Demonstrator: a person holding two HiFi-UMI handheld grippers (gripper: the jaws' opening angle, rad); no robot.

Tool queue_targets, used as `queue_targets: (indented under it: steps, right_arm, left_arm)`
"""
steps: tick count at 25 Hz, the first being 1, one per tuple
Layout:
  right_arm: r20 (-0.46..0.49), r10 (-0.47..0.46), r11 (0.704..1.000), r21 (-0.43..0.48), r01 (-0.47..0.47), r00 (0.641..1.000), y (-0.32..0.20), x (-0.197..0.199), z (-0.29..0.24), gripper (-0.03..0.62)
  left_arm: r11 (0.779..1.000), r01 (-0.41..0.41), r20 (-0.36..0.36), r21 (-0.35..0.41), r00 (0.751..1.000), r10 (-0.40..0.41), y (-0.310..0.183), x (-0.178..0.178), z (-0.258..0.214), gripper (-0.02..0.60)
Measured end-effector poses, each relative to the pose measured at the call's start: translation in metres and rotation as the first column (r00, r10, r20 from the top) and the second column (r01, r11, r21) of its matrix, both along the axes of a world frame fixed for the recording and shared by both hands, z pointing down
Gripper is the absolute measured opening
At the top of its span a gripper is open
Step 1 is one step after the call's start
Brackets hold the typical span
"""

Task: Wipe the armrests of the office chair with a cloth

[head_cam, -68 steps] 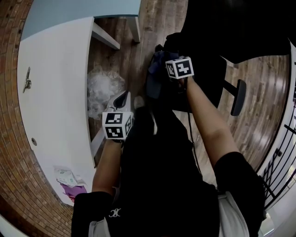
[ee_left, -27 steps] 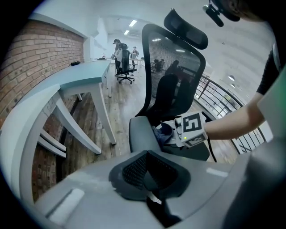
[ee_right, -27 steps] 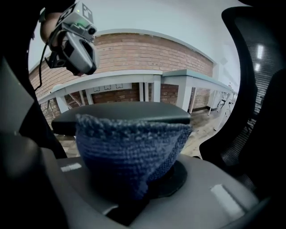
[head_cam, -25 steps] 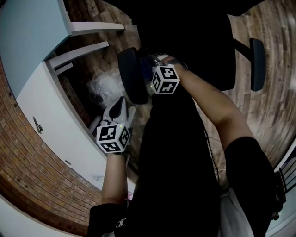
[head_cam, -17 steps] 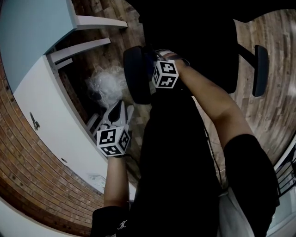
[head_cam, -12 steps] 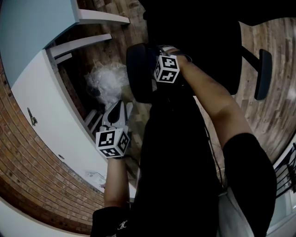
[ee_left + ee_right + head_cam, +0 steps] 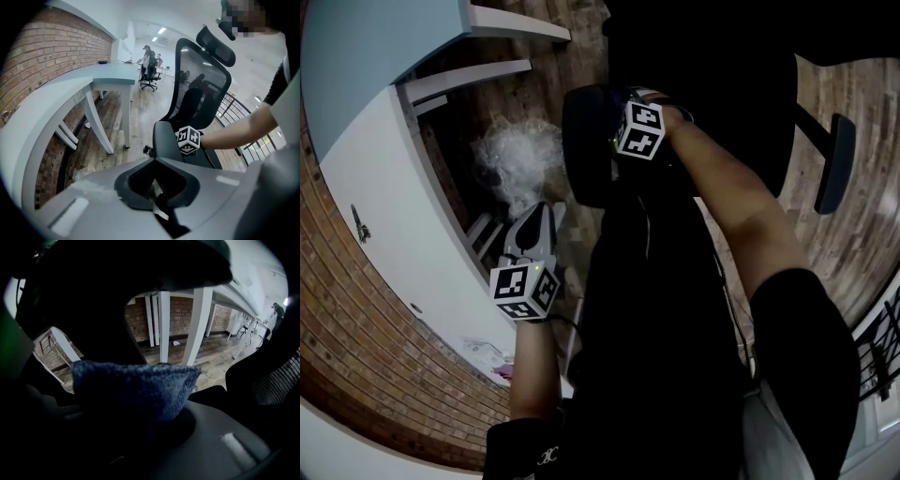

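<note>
The right gripper is clenched on a blue cloth, which stands up from between its jaws. In the head view this gripper is at the inner edge of the dark armrest, the one on the side of the chair nearer the white desk. I cannot tell whether the cloth really touches the pad. The other armrest is well apart, on the far side of the seat. The left gripper has its jaws pressed together with nothing between them; it hangs low beside the desk's edge, near a crumpled plastic bag on the wooden floor
</note>
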State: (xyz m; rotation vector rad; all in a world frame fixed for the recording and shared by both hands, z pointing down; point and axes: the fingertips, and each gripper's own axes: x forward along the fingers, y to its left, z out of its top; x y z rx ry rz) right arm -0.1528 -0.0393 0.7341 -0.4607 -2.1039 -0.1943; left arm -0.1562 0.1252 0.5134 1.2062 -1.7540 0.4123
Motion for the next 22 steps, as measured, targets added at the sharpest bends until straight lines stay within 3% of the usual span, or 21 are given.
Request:
queue_targets:
  steps: [5,10,15,22]
  right_arm:
    - [0.071,0.022,0.997,-0.072,-0.017,0.997,0.010,0.010,-0.038,0.060]
    - [0.147,0.018,0.992,-0.125,0.001,0.989,0.017,0.015,-0.080,0.060]
    - [0.132,0.034,0.989,-0.145,-0.014,0.991,0.015,0.033,-0.096,0.060]
    - [0.067,0.062,0.985,-0.168,-0.050,0.996,-0.005,0.050,-0.131,0.060]
  left_arm:
    - [0.999,-0.033,-0.002,0.034,0.999,0.033,-0.024,0.010,-0.005,0.006]
    - [0.997,-0.012,0.004,0.081,1.000,0.011,-0.041,0.008,-0.023,0.006]
    - [0.990,-0.002,0.029,0.140,1.000,-0.003,-0.054,0.008,-0.046,0.006]
    - [0.980,0.095,0.022,0.175,0.995,-0.100,-0.029,-0.005,-0.047,0.006]
